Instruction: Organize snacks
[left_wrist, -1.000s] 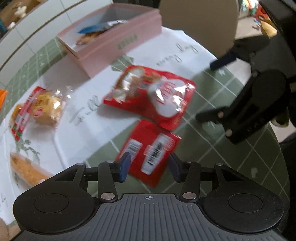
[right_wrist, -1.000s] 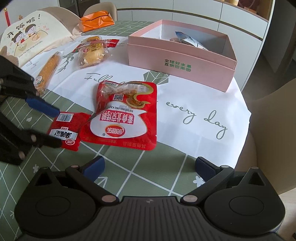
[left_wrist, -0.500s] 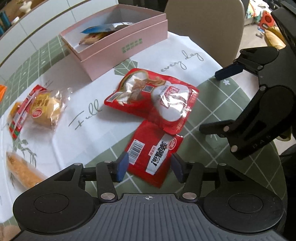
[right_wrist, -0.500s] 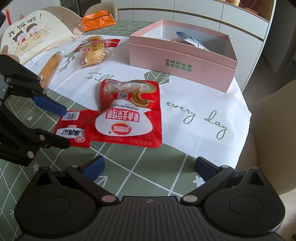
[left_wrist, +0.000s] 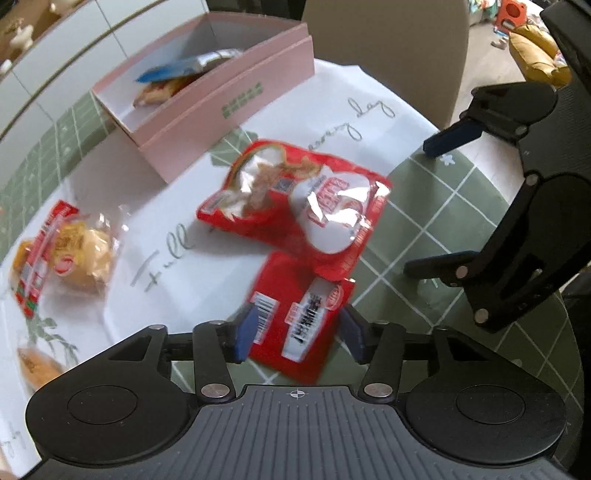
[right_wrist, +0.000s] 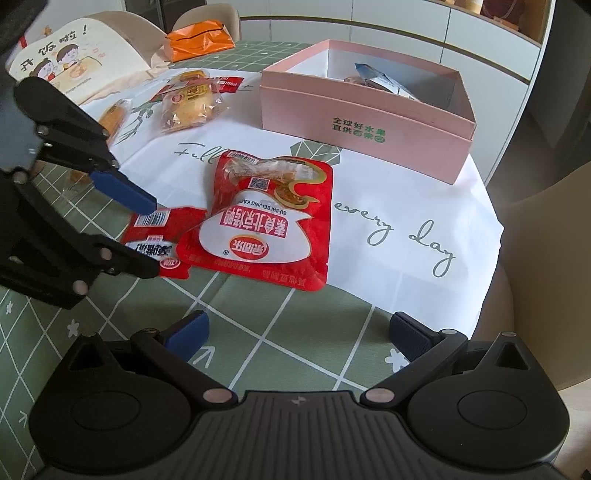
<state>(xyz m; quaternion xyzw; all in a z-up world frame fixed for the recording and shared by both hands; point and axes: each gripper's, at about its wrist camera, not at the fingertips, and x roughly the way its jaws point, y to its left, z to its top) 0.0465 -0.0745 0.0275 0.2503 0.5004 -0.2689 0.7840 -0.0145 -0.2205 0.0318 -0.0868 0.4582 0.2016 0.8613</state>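
Note:
A small red snack packet (left_wrist: 295, 317) lies flat on the table, partly under a large red snack pouch (left_wrist: 295, 199). My left gripper (left_wrist: 298, 332) is open, its fingers on either side of the small packet's near end. In the right wrist view the small packet (right_wrist: 162, 236) and the large pouch (right_wrist: 266, 221) lie side by side, with the left gripper (right_wrist: 151, 238) over the small one. My right gripper (right_wrist: 299, 332) is open and empty above the green cloth. The pink box (right_wrist: 369, 114) holds some snacks at the back.
Two bread packs (right_wrist: 188, 103) and a long pastry (right_wrist: 112, 116) lie at the left on the white cloth (right_wrist: 388, 206). An orange bag (right_wrist: 201, 38) and a printed card (right_wrist: 74, 59) stand at the far left. A beige chair (right_wrist: 546, 266) is right of the table.
My left gripper has moved forward and closer over the small red packet, its fingers now beside it. The right gripper has stayed in place.

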